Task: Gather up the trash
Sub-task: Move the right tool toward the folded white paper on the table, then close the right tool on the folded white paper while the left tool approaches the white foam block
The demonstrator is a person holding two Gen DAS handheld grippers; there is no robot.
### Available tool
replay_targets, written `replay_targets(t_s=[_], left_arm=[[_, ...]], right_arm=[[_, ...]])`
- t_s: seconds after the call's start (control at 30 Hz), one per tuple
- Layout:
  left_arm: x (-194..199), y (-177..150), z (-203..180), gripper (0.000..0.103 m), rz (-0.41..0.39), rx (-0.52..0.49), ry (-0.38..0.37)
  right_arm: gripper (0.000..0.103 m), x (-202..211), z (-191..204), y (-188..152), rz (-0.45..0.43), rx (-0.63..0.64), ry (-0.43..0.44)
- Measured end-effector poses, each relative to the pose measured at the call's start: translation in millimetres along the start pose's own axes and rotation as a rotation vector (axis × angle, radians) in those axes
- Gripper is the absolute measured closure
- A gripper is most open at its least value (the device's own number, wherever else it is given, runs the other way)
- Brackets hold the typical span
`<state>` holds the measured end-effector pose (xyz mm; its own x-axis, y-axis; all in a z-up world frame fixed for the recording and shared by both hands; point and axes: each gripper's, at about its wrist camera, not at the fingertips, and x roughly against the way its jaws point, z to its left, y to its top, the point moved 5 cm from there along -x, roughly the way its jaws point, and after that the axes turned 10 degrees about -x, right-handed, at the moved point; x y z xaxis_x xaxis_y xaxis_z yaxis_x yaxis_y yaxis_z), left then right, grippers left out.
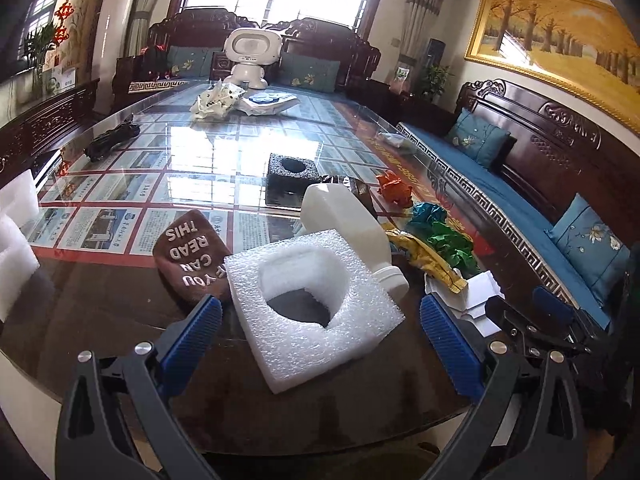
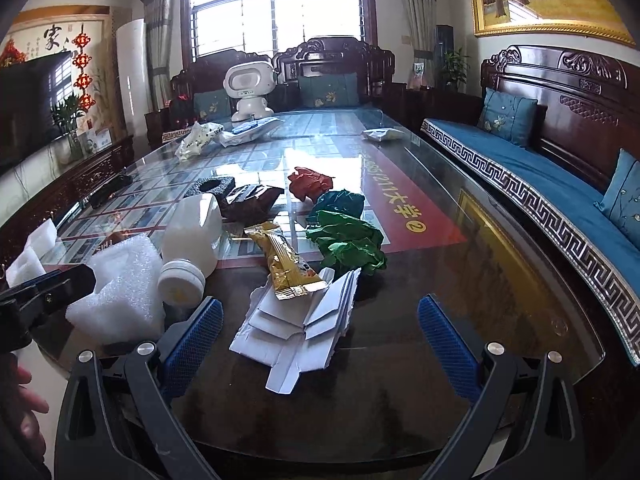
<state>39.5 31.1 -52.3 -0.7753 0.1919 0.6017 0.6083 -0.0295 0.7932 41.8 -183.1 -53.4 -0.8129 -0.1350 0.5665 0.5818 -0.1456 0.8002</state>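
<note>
Left tool (image 1: 320, 344): jaws spread, nothing between them, white foam block (image 1: 312, 312) lying just ahead at 12 o'clock on the table (image 1: 120, 312). Right tool (image 2: 320, 340): jaws spread, empty, over flattened white cardboard (image 2: 296, 332). Gold wrapper (image 2: 286, 260) rests on the cardboard's far edge. White plastic bottle (image 2: 192, 240) on its side at 10 o'clock, touching the foam. Green crumpled paper (image 2: 348, 242) at 1 o'clock; teal wad (image 2: 340, 202) and red wad (image 2: 310, 182) beyond. Black foam block (image 1: 294, 172) farther. White toy robot (image 2: 249, 90) at the far end.
</note>
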Motion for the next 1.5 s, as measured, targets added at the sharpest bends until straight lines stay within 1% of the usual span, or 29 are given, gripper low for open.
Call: replay_targets(t_s=[0.03,0.07,0.1,0.13,0.23,0.37,0.5,0.73,0.83,0.93,1.03,1.17,1.27,1.37,1.5], left_arm=[[-2,1,0,0.004,-0.001,-0.001,0.009],[-4,2,1,0.004,-0.006,0.000,0.012],[-5,3,2,0.004,-0.014,0.007,0.000],[-6,3,4,0.004,-0.019,0.019,-0.008],[-9,2,12,0.004,-0.008,0.051,-0.025],[-18,0,12,0.004,0.024,0.027,0.000],[-24,-1,12,0.004,0.046,0.019,0.009],[-25,-1,12,0.004,0.043,0.006,0.011],[-24,-1,12,0.004,0.044,0.015,0.008],[-21,-1,11,0.004,0.046,0.012,0.006],[-11,-2,5,0.004,0.037,0.003,-0.014],[5,-5,-6,0.004,0.024,-0.009,-0.061],[21,-6,-17,0.004,0.005,-0.045,-0.067],[35,-9,-26,0.004,-0.008,-0.075,-0.071],[45,-12,-29,0.004,-0.025,-0.070,-0.093]], right_arm=[[0.011,-3,0,-1,0.010,-0.003,0.000],[0.019,-6,-1,-2,0.027,-0.008,0.008],[0.029,-10,-2,-3,0.045,-0.015,0.021],[0.032,-14,-3,-4,0.062,-0.022,0.026],[0.033,-22,-6,-7,0.083,-0.025,0.016],[0.033,-29,-7,-6,0.101,-0.041,0.026],[0.037,-32,-8,-5,0.115,-0.051,0.037],[0.038,-26,-8,-4,0.105,-0.035,0.015],[0.038,-20,-5,-3,0.097,-0.023,0.026],[0.033,-9,-2,-1,0.075,-0.016,0.034],[0.032,6,0,1,0.052,-0.009,0.050],[0.031,26,7,0,0.033,0.001,0.085],[0.031,41,11,-3,0.019,0.012,0.101],[0.027,53,14,-4,0.001,0.021,0.100],[0.025,60,13,-8,0.005,0.018,0.112]])
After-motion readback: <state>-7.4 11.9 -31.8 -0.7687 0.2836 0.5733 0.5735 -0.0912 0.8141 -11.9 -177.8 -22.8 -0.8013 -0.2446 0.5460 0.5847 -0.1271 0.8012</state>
